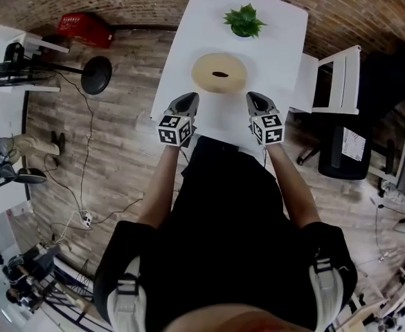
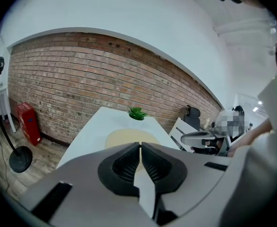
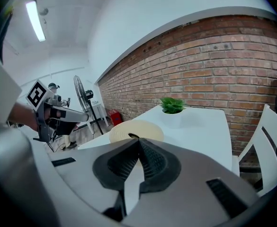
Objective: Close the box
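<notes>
Round box [image 2: 122, 136] is mostly hidden behind the left gripper [image 2: 140, 145] in the left gripper view, only the far rim shows; its near side is likewise covered by the right gripper [image 3: 139, 141] in the right gripper view. Dark mark [image 1: 220, 74] on the box top is too small to tell what it is. Table [image 1: 271, 40] near edge is hidden under the grippers and torso [image 1: 223, 206]; white chair [image 3: 271, 141] is cut off at the picture's right edge.

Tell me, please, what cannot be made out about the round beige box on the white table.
- Round beige box: the head view shows it too small to tell whether it is closed, or whether the dark oval on top is a hole or a handle.
- Its near side: in both gripper views, hidden behind the shut left gripper and right gripper.
</notes>
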